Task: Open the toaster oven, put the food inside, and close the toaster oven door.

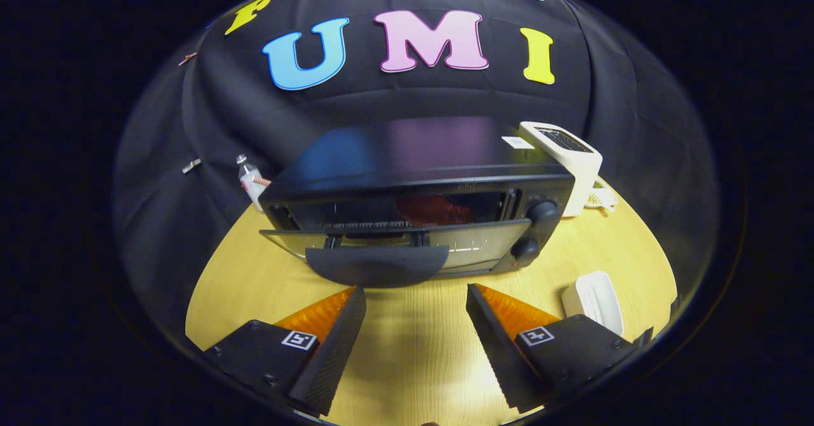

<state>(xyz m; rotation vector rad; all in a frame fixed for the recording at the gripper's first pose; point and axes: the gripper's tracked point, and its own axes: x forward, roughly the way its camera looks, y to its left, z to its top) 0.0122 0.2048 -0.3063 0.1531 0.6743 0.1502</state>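
A black toaster oven stands on the round wooden table just beyond my fingers. Its glass door hangs lowered toward me, with the dark handle at its front edge. Something red, the food, shows inside the cavity behind the rack. Two knobs sit on the oven's right side. My gripper is open, its fingers spread wide just short of the door handle, with nothing between them.
A white toaster stands right of the oven at the back. A white dish lies on the table by my right finger. A small bottle stands left of the oven. Black cloth walls close in behind.
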